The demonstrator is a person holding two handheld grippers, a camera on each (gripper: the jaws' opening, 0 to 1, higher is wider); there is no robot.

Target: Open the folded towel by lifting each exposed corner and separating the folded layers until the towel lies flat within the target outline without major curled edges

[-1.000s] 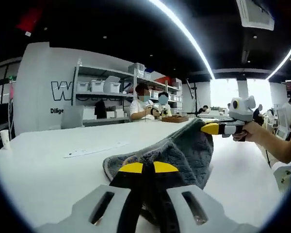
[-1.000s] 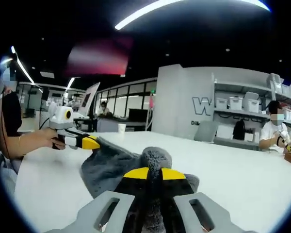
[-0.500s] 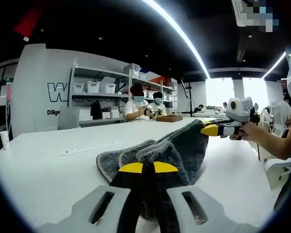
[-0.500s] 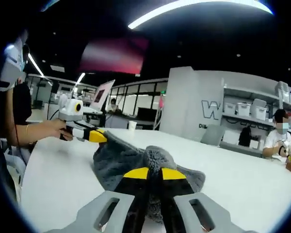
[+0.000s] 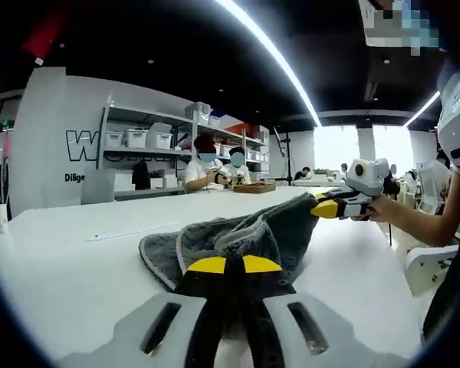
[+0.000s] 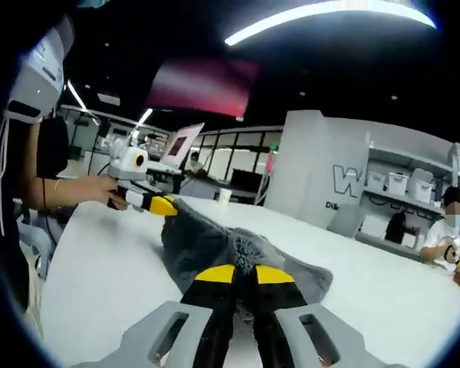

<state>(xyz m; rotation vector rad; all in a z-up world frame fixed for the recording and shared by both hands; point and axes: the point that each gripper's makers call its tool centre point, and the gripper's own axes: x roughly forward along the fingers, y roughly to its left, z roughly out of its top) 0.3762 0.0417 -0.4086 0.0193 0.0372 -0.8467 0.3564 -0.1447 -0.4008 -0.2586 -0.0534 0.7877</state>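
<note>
A grey fluffy towel (image 5: 287, 230) hangs loosely over the white table (image 5: 69, 268), held up between both grippers. My left gripper (image 5: 234, 264) is shut on one bunched edge of it, close to the camera. My right gripper (image 5: 327, 207) comes in from the right, held by a hand (image 5: 383, 208), and pinches the far corner. In the right gripper view, the right gripper (image 6: 236, 274) is shut on the towel (image 6: 203, 238). The left gripper (image 6: 162, 205) grips the far corner there, and folds of cloth sag onto the table (image 6: 100, 284) between them.
A thin paper strip (image 5: 130, 230) lies on the table to the left and a cup (image 5: 0, 217) stands at its left edge. People sit at a far table (image 5: 215, 165) before shelves with bins (image 5: 138, 138). Another cup (image 6: 225, 196) and a laptop (image 6: 180, 146) stand beyond the towel.
Both grippers have kept their hold. The bunch of cloth that rose above the right jaws has sunk and spread flatter between the grippers. Both views have turned a little.
</note>
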